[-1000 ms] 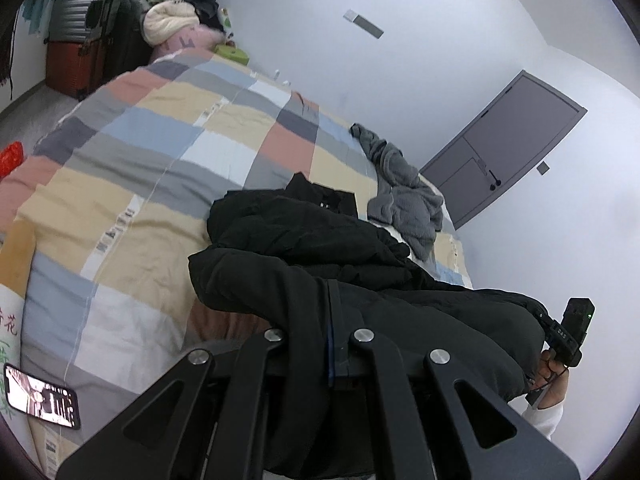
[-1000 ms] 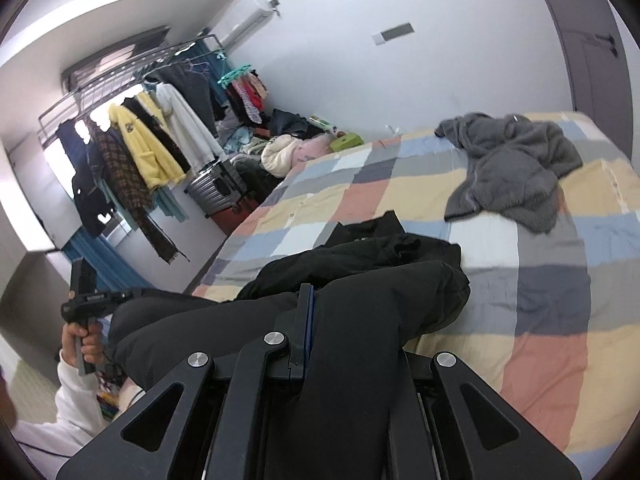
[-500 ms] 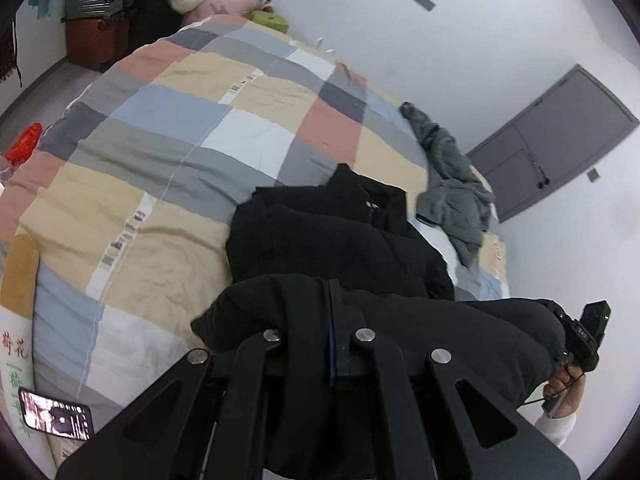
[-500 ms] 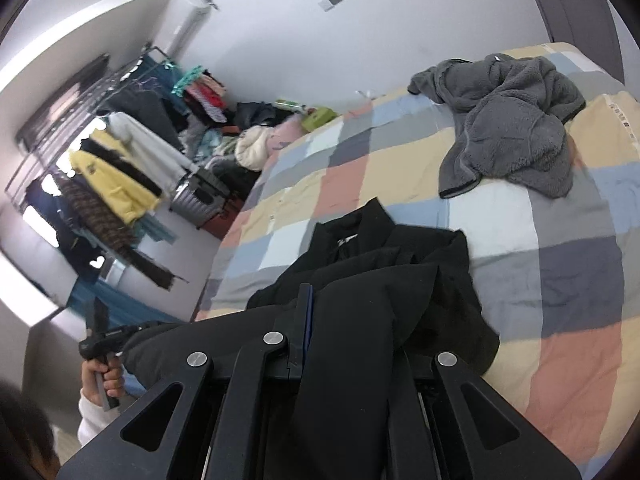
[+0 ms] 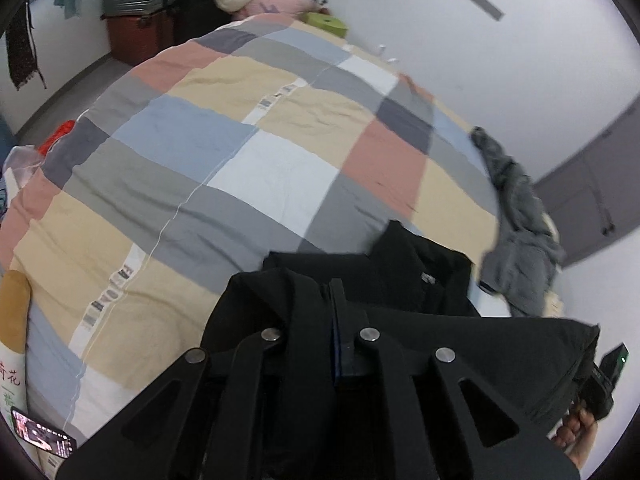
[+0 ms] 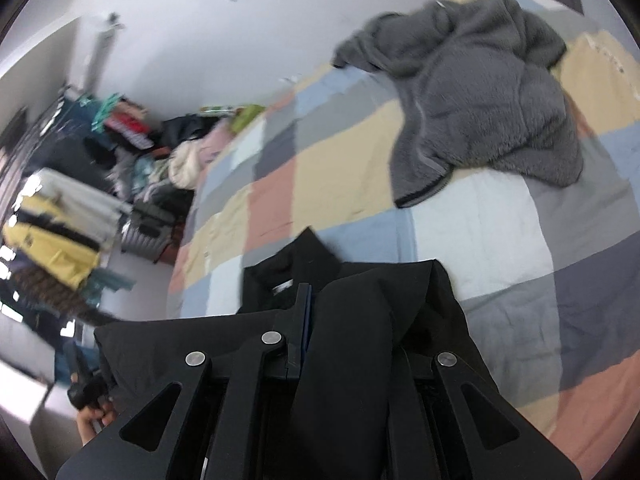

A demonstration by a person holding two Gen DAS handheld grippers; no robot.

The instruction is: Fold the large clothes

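Observation:
A large black jacket lies on the checked bedspread, its collar pointing toward the middle of the bed. My left gripper is shut on the jacket's near edge, fabric draped over its fingers. My right gripper is shut on the other end of the same edge of the black jacket. The held edge stretches between the two grippers, above the part that lies on the bed. The right gripper shows at the left wrist view's lower right, the left gripper at the right wrist view's lower left.
A grey fleece jacket lies crumpled on the bed toward the wall. A phone lies at the bed's near corner. Suitcases and a clothes rack stand beyond the bed. A grey door is at the right.
Both grippers have carried the held jacket edge forward over the bed toward the collar, so the jacket folds over on itself. The views tilt further down onto the bedspread.

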